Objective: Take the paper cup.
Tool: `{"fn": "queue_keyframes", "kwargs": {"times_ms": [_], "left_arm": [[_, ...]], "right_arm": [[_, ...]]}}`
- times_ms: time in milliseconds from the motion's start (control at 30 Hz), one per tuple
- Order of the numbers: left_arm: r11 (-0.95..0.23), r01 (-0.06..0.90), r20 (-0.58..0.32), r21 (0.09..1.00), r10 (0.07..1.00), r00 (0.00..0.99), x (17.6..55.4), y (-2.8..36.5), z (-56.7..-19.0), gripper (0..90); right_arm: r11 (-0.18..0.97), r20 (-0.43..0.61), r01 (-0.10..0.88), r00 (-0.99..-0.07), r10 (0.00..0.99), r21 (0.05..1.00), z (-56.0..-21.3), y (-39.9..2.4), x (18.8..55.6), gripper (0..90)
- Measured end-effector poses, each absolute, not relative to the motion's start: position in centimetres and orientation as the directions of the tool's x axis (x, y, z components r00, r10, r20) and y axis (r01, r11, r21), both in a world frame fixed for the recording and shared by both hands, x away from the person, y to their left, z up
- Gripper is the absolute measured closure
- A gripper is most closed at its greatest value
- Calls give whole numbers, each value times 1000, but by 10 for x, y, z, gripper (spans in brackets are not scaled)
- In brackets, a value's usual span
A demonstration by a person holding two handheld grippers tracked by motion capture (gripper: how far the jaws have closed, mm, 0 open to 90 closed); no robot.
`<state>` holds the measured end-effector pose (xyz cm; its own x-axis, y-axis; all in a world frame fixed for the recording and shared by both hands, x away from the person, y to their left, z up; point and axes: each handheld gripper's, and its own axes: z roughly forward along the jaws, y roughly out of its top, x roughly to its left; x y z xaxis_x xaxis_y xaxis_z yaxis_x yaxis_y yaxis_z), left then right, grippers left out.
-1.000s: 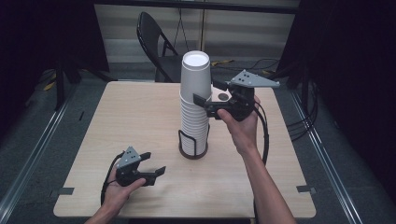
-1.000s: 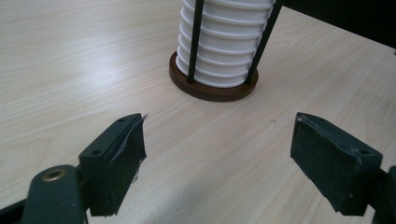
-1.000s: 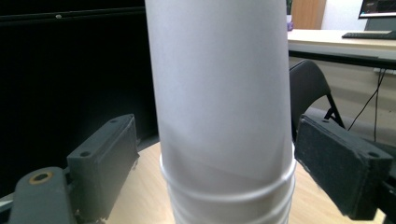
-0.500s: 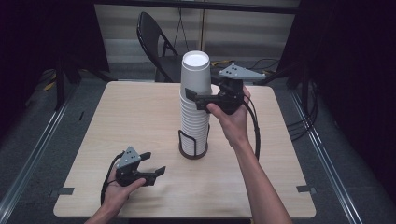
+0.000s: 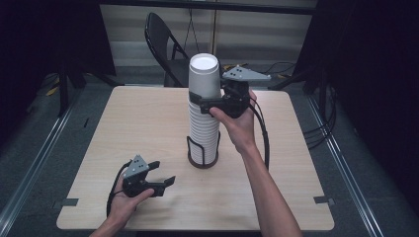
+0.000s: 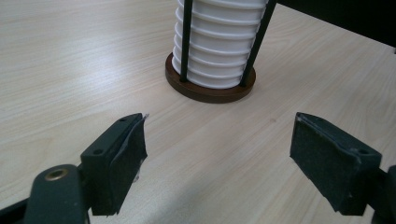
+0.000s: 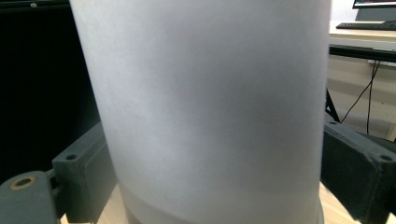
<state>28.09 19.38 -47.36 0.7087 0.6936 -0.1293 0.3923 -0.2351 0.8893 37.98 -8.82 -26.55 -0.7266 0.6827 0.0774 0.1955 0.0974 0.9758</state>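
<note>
A tall stack of white paper cups (image 5: 203, 133) stands in a black wire holder with a brown round base (image 5: 202, 162) at the middle of the wooden table. My right gripper (image 5: 203, 97) is up at the top cup (image 5: 205, 76). Its jaws have just been opening and stand open on either side of that cup (image 7: 210, 93), which fills the gap between the pads of the right gripper (image 7: 212, 177). My left gripper (image 5: 163, 173) rests low at the front left of the table, open and empty (image 6: 219, 154), pointing at the holder base (image 6: 210, 91) and the lower cups (image 6: 219, 42).
The light wooden table (image 5: 133, 123) has bare surface all around the holder. A black folding chair (image 5: 160, 39) stands behind its far edge. The right gripper's cable (image 5: 264, 133) hangs beside the forearm. Dark floor and metal rails flank the table.
The right hand has moved left toward the stack, and its jaws have widened and now straddle the top cup. The left gripper has stayed in place.
</note>
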Motion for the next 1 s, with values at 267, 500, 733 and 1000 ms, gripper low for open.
{"fn": "queue_keyframes", "kwargs": {"times_ms": [267,500,733,1000], "left_arm": [[-236,392,-128,889,695,708,281,194,-473,182],[-234,393,-129,889,695,707,281,194,-473,182],[-236,392,-128,889,695,708,281,194,-474,182],[-236,394,-128,889,696,706,281,195,-474,183]], "right_arm": [[121,59,195,-722,690,973,-265,-83,382,92],[112,55,183,-718,694,977,-261,-84,379,109],[91,66,177,-721,690,980,-255,-86,377,114],[67,73,163,-724,686,984,-248,-87,375,116]]}}
